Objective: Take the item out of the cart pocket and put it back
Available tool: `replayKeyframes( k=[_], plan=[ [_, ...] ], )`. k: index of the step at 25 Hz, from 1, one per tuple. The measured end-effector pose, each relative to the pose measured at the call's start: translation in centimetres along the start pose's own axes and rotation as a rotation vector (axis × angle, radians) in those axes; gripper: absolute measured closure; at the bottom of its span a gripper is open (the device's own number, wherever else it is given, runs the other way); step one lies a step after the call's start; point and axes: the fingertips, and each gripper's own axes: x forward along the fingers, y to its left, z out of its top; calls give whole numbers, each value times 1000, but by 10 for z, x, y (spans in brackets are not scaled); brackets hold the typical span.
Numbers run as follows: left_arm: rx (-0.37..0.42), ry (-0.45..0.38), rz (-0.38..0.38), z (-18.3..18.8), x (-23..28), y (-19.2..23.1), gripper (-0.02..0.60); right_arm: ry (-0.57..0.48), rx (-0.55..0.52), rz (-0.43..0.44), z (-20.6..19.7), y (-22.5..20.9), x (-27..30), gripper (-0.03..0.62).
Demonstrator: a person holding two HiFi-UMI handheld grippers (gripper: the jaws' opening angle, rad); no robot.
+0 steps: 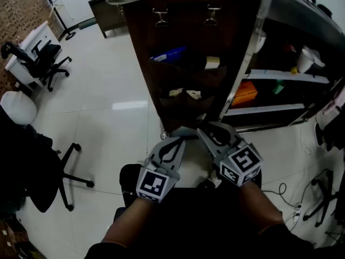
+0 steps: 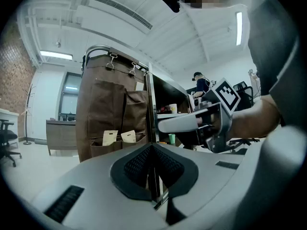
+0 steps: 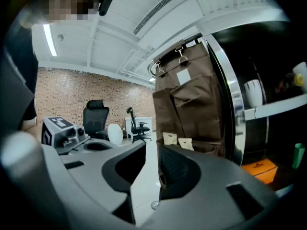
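A brown fabric pocket organizer (image 1: 183, 36) hangs on the end of the cart. Its upper pockets hold a blue item (image 1: 170, 54) and a cream item (image 1: 212, 62). Two small tan packets (image 1: 176, 92) (image 1: 194, 94) stick out of the lower pockets; they also show in the left gripper view (image 2: 110, 137) and the right gripper view (image 3: 170, 138). Both grippers hang side by side in front of the person's body, short of the cart and pointing at it. The left gripper (image 1: 180, 137) (image 2: 152, 152) is shut and empty. The right gripper (image 1: 205, 129) (image 3: 151, 152) has its jaws slightly apart, nothing between them.
The cart's side shelves (image 1: 280, 77) hold an orange box (image 1: 245, 93) and small items. Office chairs (image 1: 46, 61) stand at the far left, and a dark chair (image 1: 32, 161) is close on the left. Cables (image 1: 288, 196) lie on the floor at the right.
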Motion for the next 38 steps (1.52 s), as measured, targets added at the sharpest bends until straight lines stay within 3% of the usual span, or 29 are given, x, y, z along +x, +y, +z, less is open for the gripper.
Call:
replayKeyframes(
  k=[7,14,25,33,38],
  plan=[
    [-2,3,-3,-2,0,0,581,-21,-48,-78,23,-50,38,466],
    [-14,3,0,-2,0,2,581,64,-146,-115,12,-91,82,418],
    [-12,4,-2,-2,0,3,581,176,-162,-78,-21,-92,106,422],
    [-11,1,-4,-1,-1,2,581,165,-148,-90,-22,-94,101,531],
    [-12,-2,-5,-1,0,2,581,105,-120,-98,-2,-93,91,562]
  ],
)
